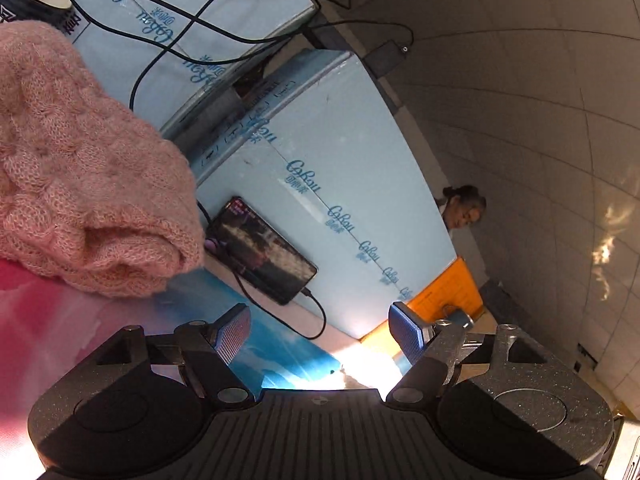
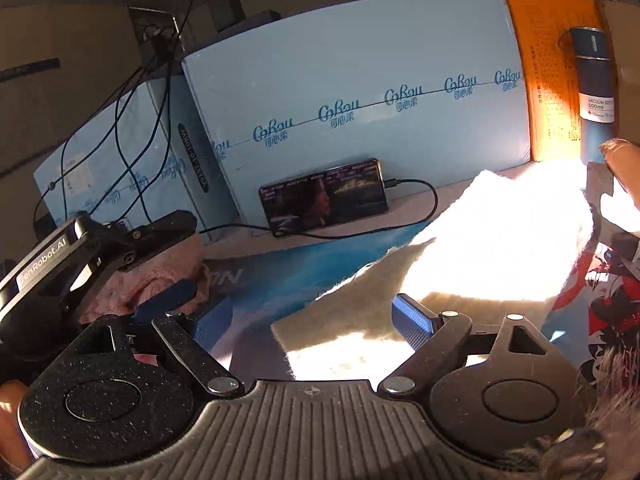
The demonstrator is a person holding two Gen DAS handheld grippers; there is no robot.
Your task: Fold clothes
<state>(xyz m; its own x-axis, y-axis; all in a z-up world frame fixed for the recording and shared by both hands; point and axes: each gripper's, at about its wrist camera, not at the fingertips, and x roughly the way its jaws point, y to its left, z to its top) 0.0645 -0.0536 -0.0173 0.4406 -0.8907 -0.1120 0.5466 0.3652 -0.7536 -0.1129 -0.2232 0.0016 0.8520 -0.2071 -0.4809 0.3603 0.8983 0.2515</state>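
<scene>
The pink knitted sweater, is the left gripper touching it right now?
Apart. In the left wrist view, the left gripper is open and holds nothing, and the pink knitted sweater sits off to its left with bare surface between them.

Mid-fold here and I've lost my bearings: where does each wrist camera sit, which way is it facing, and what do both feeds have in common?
Left wrist: behind the open left gripper, view tilted, facing the pale blue printed cardboard boxes; folded pink knitted sweater at left.
Right wrist: behind the open right gripper, level, facing the same boxes; sunlit cream fuzzy garment ahead, left gripper on the pink sweater, fingertip at right.
Shared: black smartphone, orange box, boxes, sweater.
</scene>
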